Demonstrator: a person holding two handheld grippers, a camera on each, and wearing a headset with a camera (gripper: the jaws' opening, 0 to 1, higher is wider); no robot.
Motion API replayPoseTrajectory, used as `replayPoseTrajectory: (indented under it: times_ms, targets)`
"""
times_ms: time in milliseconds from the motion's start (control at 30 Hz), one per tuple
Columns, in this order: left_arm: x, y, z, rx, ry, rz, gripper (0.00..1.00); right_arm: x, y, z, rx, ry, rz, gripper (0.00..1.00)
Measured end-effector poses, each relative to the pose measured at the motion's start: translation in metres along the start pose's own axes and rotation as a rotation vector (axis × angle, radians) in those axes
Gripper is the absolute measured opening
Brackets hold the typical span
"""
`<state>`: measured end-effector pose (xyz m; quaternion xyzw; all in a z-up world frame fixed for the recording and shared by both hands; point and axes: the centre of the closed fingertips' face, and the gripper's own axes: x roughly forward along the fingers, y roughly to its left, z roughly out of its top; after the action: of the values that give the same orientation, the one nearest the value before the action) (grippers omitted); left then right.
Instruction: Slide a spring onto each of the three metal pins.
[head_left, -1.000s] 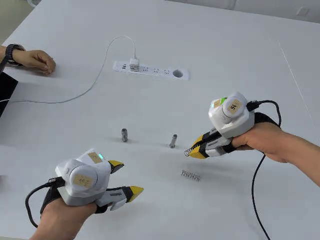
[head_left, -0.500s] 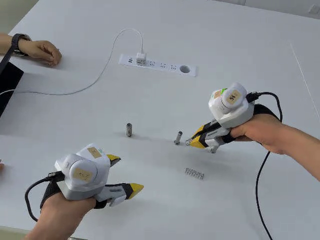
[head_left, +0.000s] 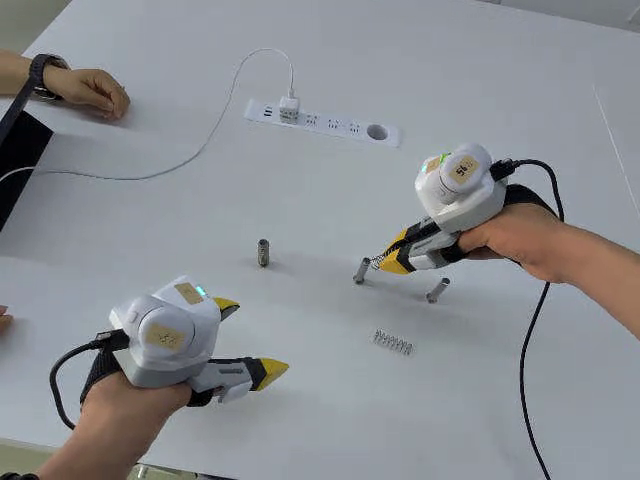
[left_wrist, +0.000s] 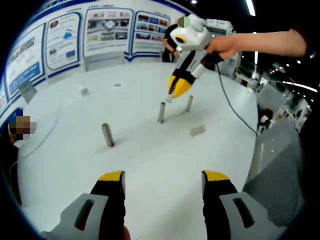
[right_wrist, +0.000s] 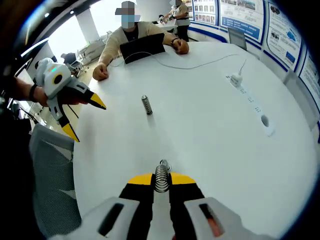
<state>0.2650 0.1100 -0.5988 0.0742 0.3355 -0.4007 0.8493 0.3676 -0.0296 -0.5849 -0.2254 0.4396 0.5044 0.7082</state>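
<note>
Three metal pins stand on the white table (head_left: 150, 220). The left pin (head_left: 263, 252) (left_wrist: 107, 135) (right_wrist: 146, 105) wears a spring. The middle pin (head_left: 361, 270) (left_wrist: 161, 112) and the right pin (head_left: 437, 290) (left_wrist: 189, 103) are bare. My right gripper (head_left: 385, 265) (right_wrist: 161, 182) is shut on a spring (right_wrist: 161, 176), whose free end sits right at the top of the middle pin. A loose spring (head_left: 393, 343) (left_wrist: 197, 130) lies flat in front of the pins. My left gripper (head_left: 250, 340) (left_wrist: 162, 180) hovers open near the front edge, holding nothing.
A white power strip (head_left: 322, 122) with a plugged-in cable (head_left: 190, 155) lies at the back. Another person's hand (head_left: 90, 90) and a dark laptop (head_left: 15, 150) rest at the left edge. My right gripper's black cord (head_left: 525, 360) trails toward the front right.
My right gripper has carried its spring left and away from me, up to the middle pin. The right pin has come into sight behind it. The left gripper has hardly moved.
</note>
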Motion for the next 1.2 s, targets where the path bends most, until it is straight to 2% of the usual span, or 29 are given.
replayPoseTrajectory:
  times_ms: [333, 700, 1200]
  targets:
    - [-0.002, -0.001, 0.001, -0.016, -0.007, -0.006, 0.68, 0.004, -0.002, 0.002, -0.008, 0.017, 0.003, 0.13]
    - [-0.001, -0.003, 0.003, -0.041, -0.022, -0.008, 0.67, 0.008, -0.001, 0.004, -0.019, 0.032, 0.01, 0.13]
    - [-0.004, -0.003, -0.003, -0.053, -0.018, -0.002, 0.67, 0.015, 0.005, 0.012, -0.045, 0.049, 0.015, 0.13]
